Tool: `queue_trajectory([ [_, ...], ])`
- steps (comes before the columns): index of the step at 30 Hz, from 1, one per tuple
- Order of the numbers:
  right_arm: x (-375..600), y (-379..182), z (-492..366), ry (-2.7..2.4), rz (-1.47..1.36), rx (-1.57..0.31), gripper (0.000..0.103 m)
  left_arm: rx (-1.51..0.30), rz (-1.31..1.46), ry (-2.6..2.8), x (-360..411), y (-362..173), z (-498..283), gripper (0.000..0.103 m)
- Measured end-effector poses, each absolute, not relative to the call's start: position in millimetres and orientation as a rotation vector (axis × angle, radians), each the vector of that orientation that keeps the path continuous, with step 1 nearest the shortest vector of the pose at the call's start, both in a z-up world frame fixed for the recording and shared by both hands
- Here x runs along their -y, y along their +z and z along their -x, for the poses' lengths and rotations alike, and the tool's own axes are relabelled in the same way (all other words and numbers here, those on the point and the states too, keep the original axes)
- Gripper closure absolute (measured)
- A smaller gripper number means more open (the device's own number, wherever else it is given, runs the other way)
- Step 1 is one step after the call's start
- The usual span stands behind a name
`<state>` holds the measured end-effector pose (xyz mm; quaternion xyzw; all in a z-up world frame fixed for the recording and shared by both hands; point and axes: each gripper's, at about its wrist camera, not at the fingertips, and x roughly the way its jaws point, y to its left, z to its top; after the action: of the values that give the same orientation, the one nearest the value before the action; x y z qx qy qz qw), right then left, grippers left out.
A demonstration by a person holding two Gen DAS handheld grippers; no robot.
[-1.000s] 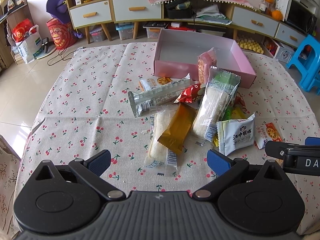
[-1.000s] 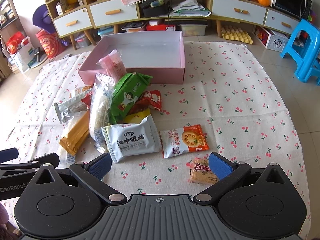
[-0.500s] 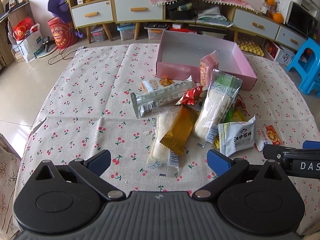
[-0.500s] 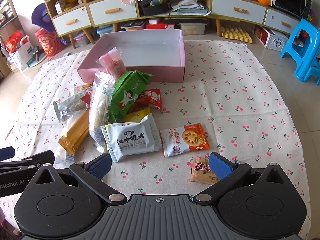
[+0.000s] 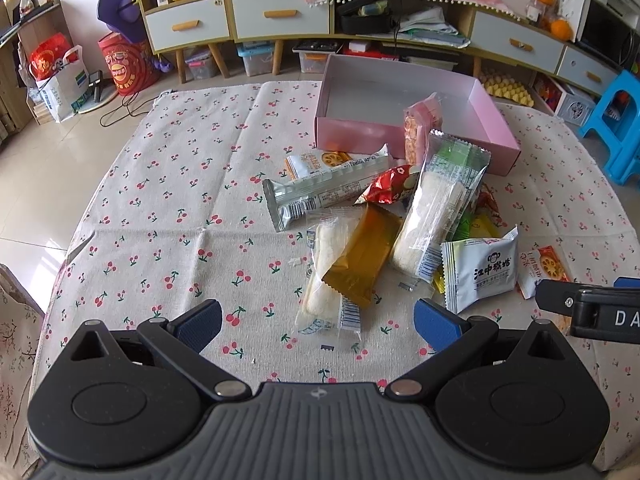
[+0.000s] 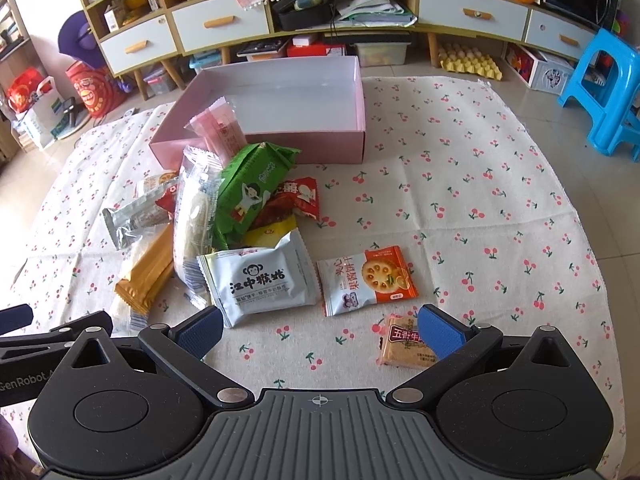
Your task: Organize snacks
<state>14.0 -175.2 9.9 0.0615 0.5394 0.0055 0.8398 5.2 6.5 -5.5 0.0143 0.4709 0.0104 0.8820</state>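
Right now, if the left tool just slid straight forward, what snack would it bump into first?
Probably the clear-wrapped white cake, which lies nearest between the open left tool's fingers, with the amber packet lying across it just beyond. Depth is hard to judge here.

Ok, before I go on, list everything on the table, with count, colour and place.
box: one, pink, empty, far side of the tablecloth
tablecloth: one, white with red cherries, under everything
snack heap: about ten packets, mixed colours, against the box's near wall
monkey packet: one, white, near edge of the heap
biscuit packet: one, white and orange, right of the monkey packet
cracker packet: one, tan, at the right tongs' fingertip
left tongs: open, empty
right tongs: open, empty
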Motion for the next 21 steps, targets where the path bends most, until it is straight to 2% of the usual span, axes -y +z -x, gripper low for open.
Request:
queue_trajectory([
  [14, 197, 4, -33, 0.040, -0.232, -1.142, 0.000, -0.932, -0.045, 0.005, -18, -2, -20, 0.001],
  [21, 193, 3, -52, 0.363, -0.147, -1.083, 0.000, -0.951, -0.009, -0.207, -30, -15, -37, 0.001],
])
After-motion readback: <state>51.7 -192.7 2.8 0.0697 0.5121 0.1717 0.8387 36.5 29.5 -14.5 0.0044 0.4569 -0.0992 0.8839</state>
